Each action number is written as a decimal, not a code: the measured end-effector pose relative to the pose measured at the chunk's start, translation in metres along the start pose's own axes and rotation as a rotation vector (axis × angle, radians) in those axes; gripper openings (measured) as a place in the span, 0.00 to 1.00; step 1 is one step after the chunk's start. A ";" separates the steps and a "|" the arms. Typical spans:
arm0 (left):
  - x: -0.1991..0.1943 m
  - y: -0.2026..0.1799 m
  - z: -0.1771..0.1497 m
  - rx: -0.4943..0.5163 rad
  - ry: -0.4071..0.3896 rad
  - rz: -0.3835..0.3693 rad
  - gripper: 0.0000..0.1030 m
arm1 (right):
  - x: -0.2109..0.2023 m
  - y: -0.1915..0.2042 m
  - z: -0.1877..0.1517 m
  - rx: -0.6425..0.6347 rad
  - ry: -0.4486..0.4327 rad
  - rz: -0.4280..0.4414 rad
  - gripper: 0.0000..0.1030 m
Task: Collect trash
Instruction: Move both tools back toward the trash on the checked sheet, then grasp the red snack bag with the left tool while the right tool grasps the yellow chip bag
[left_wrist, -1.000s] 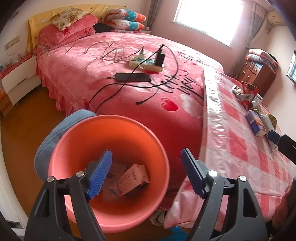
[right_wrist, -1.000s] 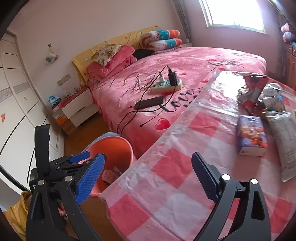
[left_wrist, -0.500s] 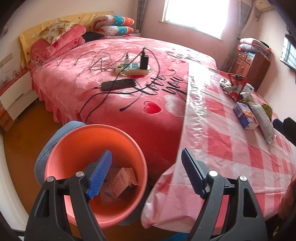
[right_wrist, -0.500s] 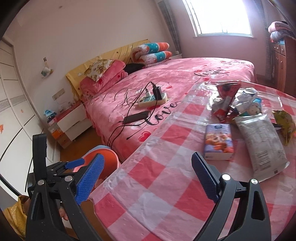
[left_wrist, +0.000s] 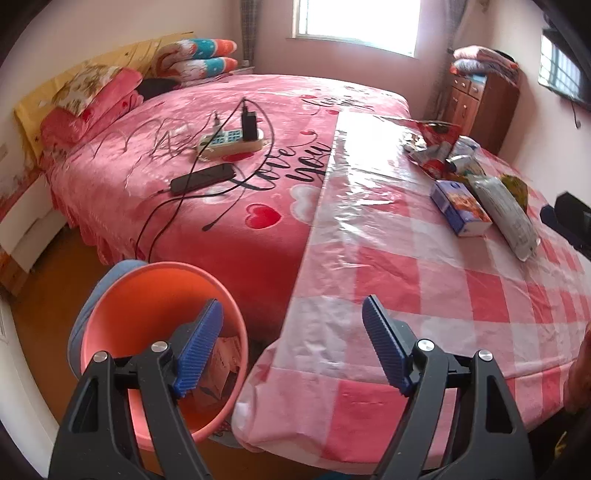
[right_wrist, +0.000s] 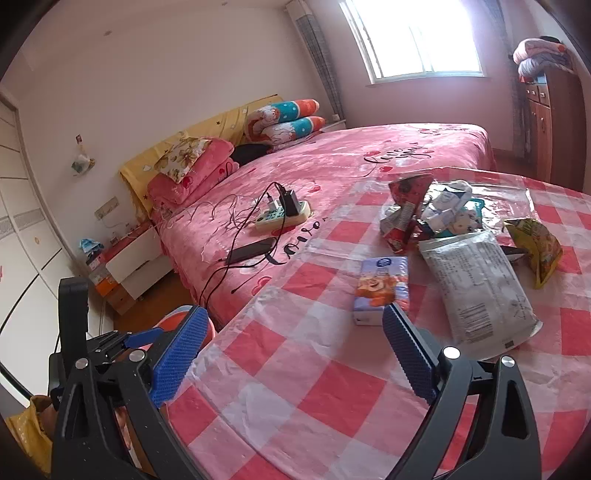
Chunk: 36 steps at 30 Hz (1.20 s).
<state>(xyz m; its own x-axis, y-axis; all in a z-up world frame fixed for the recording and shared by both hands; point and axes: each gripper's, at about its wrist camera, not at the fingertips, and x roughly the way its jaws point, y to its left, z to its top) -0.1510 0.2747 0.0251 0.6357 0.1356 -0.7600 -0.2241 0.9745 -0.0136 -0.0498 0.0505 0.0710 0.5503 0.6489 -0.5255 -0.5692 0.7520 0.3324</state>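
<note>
1. Jaws of the left gripper (left_wrist: 291, 347) stand apart with nothing between them, over the near corner of the desk (left_wrist: 424, 280) and the rim of the orange bin (left_wrist: 159, 280).
2. Jaws of the right gripper (right_wrist: 291, 362) are also apart and empty, above the checked cloth of the desk.
3. Inside the orange bin, partly behind the left gripper's left pad, lie a few paper wrappers (left_wrist: 221, 354).
4. The blue snack box (right_wrist: 382, 290) lies flat on the desk just beyond the right gripper's right pad, not touched by it.
5. Beside the box lies a long white packet (right_wrist: 476, 288); a yellow-green wrapper (right_wrist: 535, 251) sits further right.
6. A heap of crumpled wrappers (right_wrist: 432, 214) lies further back, well beyond both grippers.
7. On the bed (right_wrist: 332, 162) lie a power strip (right_wrist: 282, 216) and a phone (right_wrist: 251, 251).
</note>
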 end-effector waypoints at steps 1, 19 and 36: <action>0.000 -0.003 0.001 0.008 0.000 -0.001 0.76 | -0.001 -0.002 0.000 0.002 -0.003 -0.002 0.91; 0.005 -0.065 0.021 0.075 0.053 -0.089 0.76 | -0.041 -0.077 0.010 0.130 -0.107 -0.080 0.91; 0.060 -0.162 0.137 0.126 0.040 -0.338 0.76 | -0.093 -0.200 0.009 0.397 -0.211 -0.185 0.91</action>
<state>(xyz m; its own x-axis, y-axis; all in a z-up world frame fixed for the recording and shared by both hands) 0.0244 0.1491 0.0708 0.6285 -0.2023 -0.7510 0.0880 0.9779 -0.1897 0.0187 -0.1591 0.0603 0.7557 0.4783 -0.4473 -0.1957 0.8168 0.5427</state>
